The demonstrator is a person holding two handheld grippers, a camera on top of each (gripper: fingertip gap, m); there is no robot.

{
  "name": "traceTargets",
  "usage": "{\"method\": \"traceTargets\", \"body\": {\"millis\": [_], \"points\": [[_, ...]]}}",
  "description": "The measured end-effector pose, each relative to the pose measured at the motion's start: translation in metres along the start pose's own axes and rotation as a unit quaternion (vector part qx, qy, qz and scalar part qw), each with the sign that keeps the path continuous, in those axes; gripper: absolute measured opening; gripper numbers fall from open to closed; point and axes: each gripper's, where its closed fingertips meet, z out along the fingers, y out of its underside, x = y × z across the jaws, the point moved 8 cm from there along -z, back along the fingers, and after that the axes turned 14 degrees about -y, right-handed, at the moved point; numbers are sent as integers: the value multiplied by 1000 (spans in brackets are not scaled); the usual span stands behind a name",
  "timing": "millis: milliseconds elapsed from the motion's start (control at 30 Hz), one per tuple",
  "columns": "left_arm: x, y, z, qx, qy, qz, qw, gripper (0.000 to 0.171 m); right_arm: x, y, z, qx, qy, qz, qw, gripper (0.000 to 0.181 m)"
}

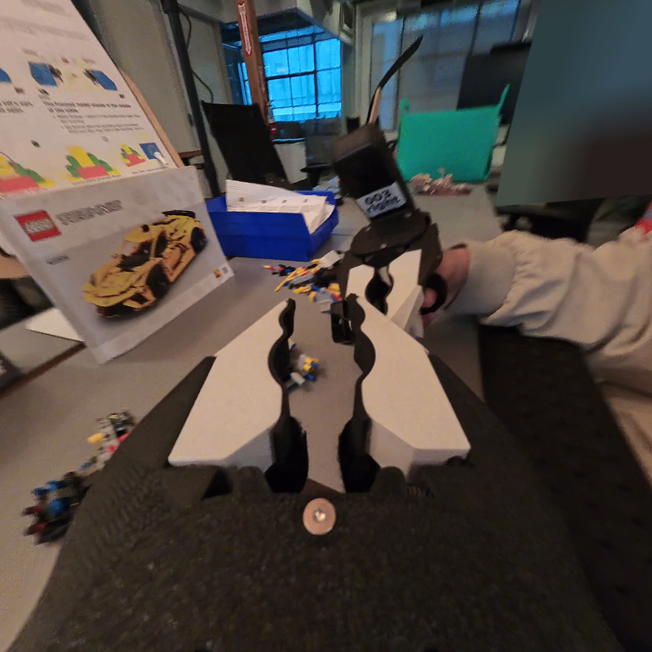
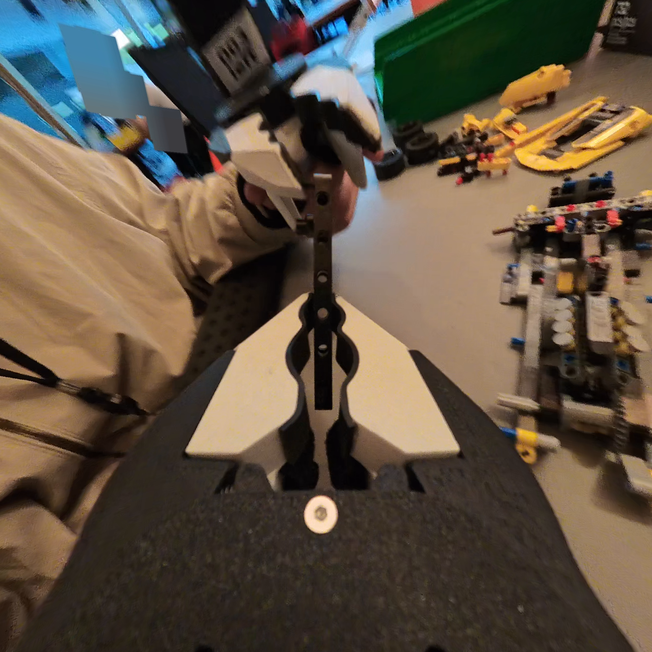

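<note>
Underneath, grey table (image 1: 148,381) strewn with bricks (image 1: 303,278).

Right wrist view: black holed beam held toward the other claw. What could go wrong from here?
The right claw pinches the long black plastic beam with holes while much of it sticks out past the fingertips; a sideways push could pivot it.
The left claw is open and the beam's far end sits beside one finger, not centred; closing might knock it.
If it slips, it could drop among the small blue, yellow and grey pieces on the grey table.
</note>
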Motion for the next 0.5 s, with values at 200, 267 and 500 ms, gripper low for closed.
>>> {"method": "traceTargets", "body": {"millis": [200,267,500], "points": [[2,-2,0,11,129,-177,976,33,3,-18,0,147,-95,44,984,6],[2,0,4,23,114,-200,973,33,2,-20,3,177,-119,50,976,6],[1,5,13,9,96,-212,973,7,4,-19,14,167,-81,38,982,6]]}}
